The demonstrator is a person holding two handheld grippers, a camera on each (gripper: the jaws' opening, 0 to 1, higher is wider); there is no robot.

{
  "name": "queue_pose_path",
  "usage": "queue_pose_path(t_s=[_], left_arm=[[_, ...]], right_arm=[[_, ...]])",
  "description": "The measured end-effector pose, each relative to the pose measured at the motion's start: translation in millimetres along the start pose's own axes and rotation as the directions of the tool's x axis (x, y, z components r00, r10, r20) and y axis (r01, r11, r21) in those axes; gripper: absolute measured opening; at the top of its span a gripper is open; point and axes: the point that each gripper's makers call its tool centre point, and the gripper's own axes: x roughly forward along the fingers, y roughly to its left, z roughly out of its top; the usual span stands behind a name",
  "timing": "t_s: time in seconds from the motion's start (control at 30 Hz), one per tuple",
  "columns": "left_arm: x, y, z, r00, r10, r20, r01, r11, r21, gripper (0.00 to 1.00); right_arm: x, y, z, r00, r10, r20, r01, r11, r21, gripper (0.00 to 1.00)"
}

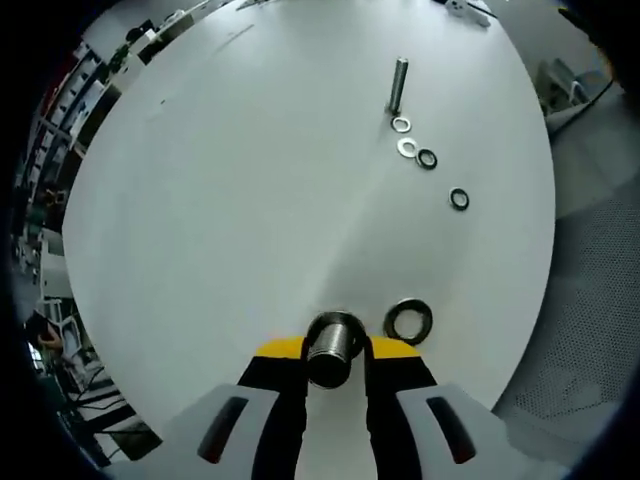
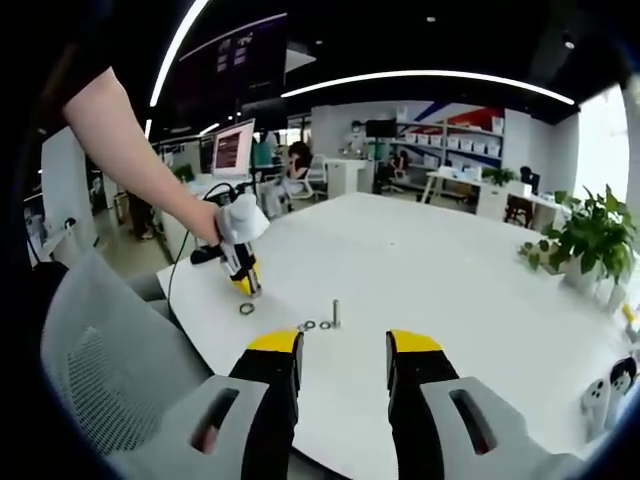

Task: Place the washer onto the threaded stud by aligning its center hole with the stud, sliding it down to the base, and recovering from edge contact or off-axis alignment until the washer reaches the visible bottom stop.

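Note:
My left gripper [image 1: 336,356] points down at the white table [image 1: 220,220] and is shut on a short threaded metal stud [image 1: 334,340], seen end-on between its yellow tips. A dark washer [image 1: 408,321] lies flat just right of that stud. Farther off a second stud [image 1: 398,84] stands upright, with several small washers [image 1: 407,147] in a row near it. In the right gripper view my right gripper [image 2: 344,350] hovers open over the table's near edge with nothing between its jaws. Beyond it a person's hand holds the left gripper [image 2: 240,262] down on the table, the dark washer [image 2: 246,308] beside it.
The upright stud [image 2: 336,313] and small washers [image 2: 308,325] sit mid-table ahead of my right gripper. A grey mesh chair [image 2: 110,370] stands at the table's near-left edge. A potted plant [image 2: 592,240] is at the far right. Office desks and shelves lie behind.

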Motion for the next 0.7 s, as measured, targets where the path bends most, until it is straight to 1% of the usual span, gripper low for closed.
queue_pose_path(t_s=[0.07, 0.23, 0.33, 0.43, 0.53, 0.57, 0.6, 0.63, 0.67, 0.7], left_arm=[[2.3, 0.2, -0.6, 1.0, -0.001, -0.005, 0.001, 1.0, 0.001, 0.19], [0.4, 1.4, 0.7, 1.0, -0.008, -0.002, 0.007, 1.0, -0.013, 0.19], [0.5, 0.7, 0.7, 1.0, -0.014, 0.0, 0.014, 0.999, -0.032, 0.19], [-0.8, -0.9, 1.3, 1.0, -0.005, 0.001, 0.005, 1.0, -0.017, 0.19], [-0.7, -0.5, 1.4, 1.0, -0.003, -0.002, 0.003, 1.0, -0.021, 0.2], [1.1, -5.5, 0.8, 0.999, -0.038, 0.002, 0.038, 0.997, -0.072, 0.21], [0.8, -1.4, -0.6, 1.0, -0.025, -0.008, 0.024, 0.996, -0.087, 0.21], [-0.2, 0.5, 1.8, 1.0, -0.019, 0.016, 0.02, 0.996, -0.087, 0.21], [0.4, 0.4, 1.9, 0.999, -0.021, 0.024, 0.024, 0.993, -0.112, 0.22], [0.6, 0.1, 0.2, 0.999, -0.028, 0.017, 0.03, 0.991, -0.134, 0.23]], right_arm=[[-0.1, -0.1, -0.1, 1.0, -0.001, -0.001, 0.001, 1.0, -0.002, 0.35], [-0.2, -0.7, 0.4, 1.0, -0.003, 0.001, 0.003, 1.0, -0.004, 0.35], [-0.4, -1.3, 0.4, 1.0, -0.006, 0.001, 0.006, 1.0, -0.003, 0.35], [-0.4, -1.2, 0.6, 1.0, -0.005, 0.001, 0.005, 1.0, -0.004, 0.35], [-0.3, -0.7, 0.4, 1.0, -0.002, 0.0, 0.002, 1.0, -0.004, 0.35], [-0.3, -0.6, 0.5, 1.0, -0.001, 0.001, 0.001, 1.0, -0.003, 0.35], [-0.3, -0.6, 0.9, 1.0, -0.001, 0.003, 0.001, 1.0, -0.002, 0.35], [-0.4, -0.8, 1.2, 1.0, -0.002, 0.005, 0.002, 1.0, -0.002, 0.35], [-0.5, -0.9, 1.2, 1.0, -0.002, 0.005, 0.002, 1.0, -0.001, 0.35], [-0.6, -0.9, 1.3, 1.0, -0.002, 0.006, 0.002, 1.0, -0.001, 0.35]])
